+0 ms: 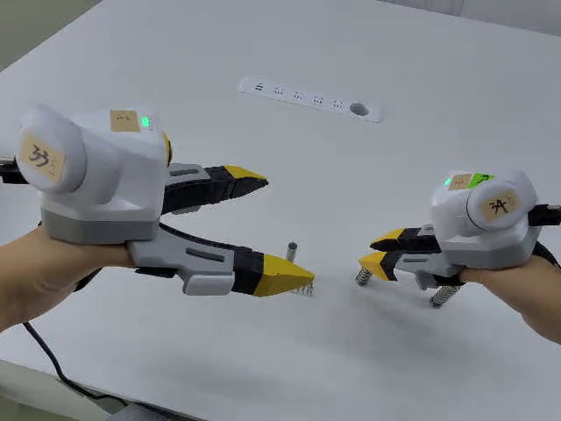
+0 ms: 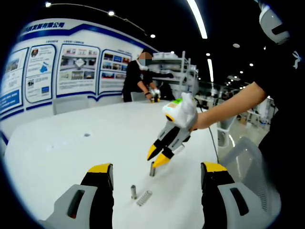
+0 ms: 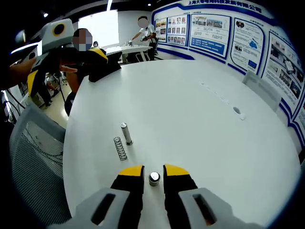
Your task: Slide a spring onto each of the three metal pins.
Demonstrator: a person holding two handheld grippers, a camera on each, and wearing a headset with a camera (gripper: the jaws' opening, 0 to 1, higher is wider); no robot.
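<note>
Over table [image 1: 394, 53], left gripper [image 1: 287, 230] gapes; right gripper [image 3: 154, 168] jaws flank pin [image 3: 154, 179].

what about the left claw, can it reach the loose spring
Probably yes: the left claw is open and the loose spring lies right by its lower tip, nothing in between.

I can't see one end of the spring [image 1: 306, 288]: the left gripper's [image 1: 288, 231] lower fingertip covers it. Second spring [image 1: 444, 296] pokes out from under the right gripper [image 1: 366, 252], top end hidden. Third spring [image 1: 362, 277] has its top behind the right fingers [image 1: 379, 263]; can't tell what it sits on. Right gripper view: I get the pin [image 3: 154, 178] end-on, shaft hidden, contact with the fingers unclear. Poster [image 3: 209, 33] text is too small to read. Left fingers [image 2: 98, 191] are cut off at the bottom edge.
</note>
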